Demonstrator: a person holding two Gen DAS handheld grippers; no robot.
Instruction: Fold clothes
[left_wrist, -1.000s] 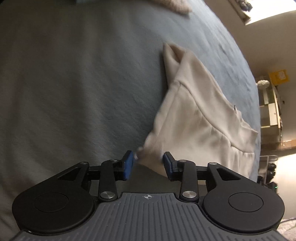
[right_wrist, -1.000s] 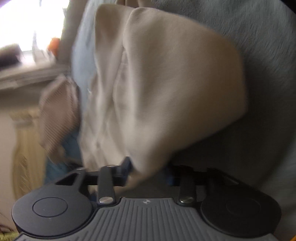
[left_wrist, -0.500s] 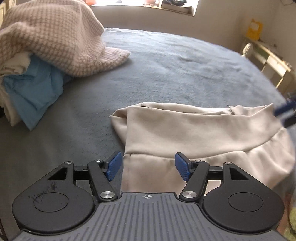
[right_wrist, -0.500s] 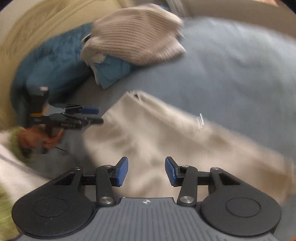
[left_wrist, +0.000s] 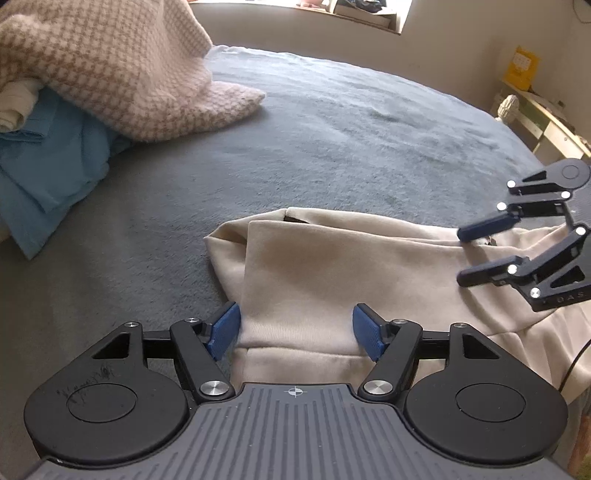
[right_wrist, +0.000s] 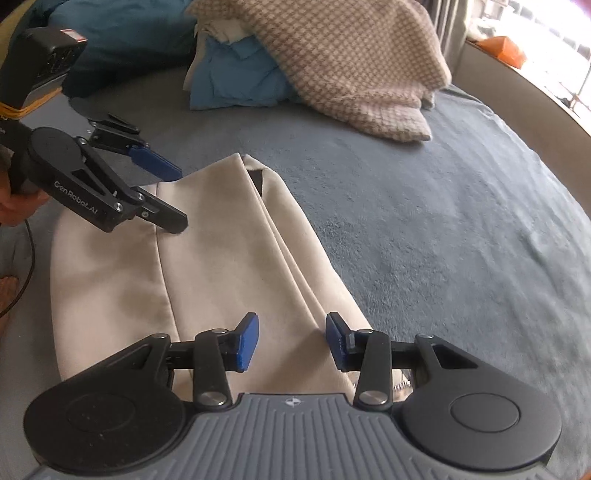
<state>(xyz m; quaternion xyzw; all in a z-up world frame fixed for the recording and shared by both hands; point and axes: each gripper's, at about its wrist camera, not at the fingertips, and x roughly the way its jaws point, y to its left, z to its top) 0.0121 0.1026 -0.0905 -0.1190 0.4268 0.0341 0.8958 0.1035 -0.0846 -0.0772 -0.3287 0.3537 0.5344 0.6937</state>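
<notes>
A beige garment (left_wrist: 332, 269) lies folded flat on the grey-blue bed cover (left_wrist: 351, 147). My left gripper (left_wrist: 295, 330) stands open just above its near end, nothing between the blue pads. At the right of that view, my right gripper (left_wrist: 461, 253) hovers open over the other end. In the right wrist view the beige garment (right_wrist: 236, 258) stretches away from my open right gripper (right_wrist: 291, 341), which sits over a zipper end. My left gripper (right_wrist: 177, 195), held by a hand (right_wrist: 14, 206), hangs open over the far left part.
A pile of clothes lies at the bed's far side: a houndstooth knit (left_wrist: 110, 62) (right_wrist: 343, 55) on top of light blue cloth (left_wrist: 48, 166) (right_wrist: 236, 81). A dark teal cover (right_wrist: 122, 33) lies behind. Shelves (left_wrist: 546, 122) stand past the bed's right edge.
Both grippers let go of the beige garment, which now lies flat on the bed. Both have drawn back and hover open above its two ends.
</notes>
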